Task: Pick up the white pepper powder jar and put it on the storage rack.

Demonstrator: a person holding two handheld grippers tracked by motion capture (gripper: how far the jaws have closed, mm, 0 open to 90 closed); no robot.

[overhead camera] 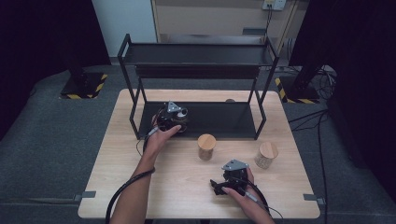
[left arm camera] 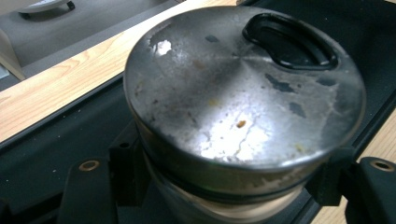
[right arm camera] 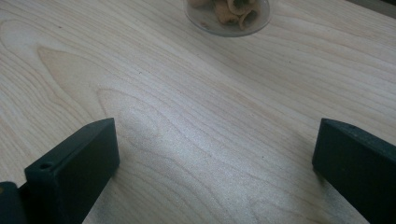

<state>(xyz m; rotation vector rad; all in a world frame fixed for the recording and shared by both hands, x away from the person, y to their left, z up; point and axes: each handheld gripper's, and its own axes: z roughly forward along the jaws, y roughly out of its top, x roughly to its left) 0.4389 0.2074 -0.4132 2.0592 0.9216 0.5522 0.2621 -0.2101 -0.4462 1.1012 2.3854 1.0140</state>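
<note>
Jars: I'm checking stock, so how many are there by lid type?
Wooden-lid jar: 2, one mid-table, one to its right
Metal-lid jar: 1, held in the left gripper at the rack's lower shelf
Total: 3

- Left gripper (overhead camera: 171, 117): black body w/ grey three-cornered plate on top, black cable trailing along the bare forearm.
- Right gripper (overhead camera: 223, 185): same build, black w/ grey plate & cable.
- Jaws: blocky, matte black, brass-ringed screw holes near base.
- No sleeves visible.
</note>
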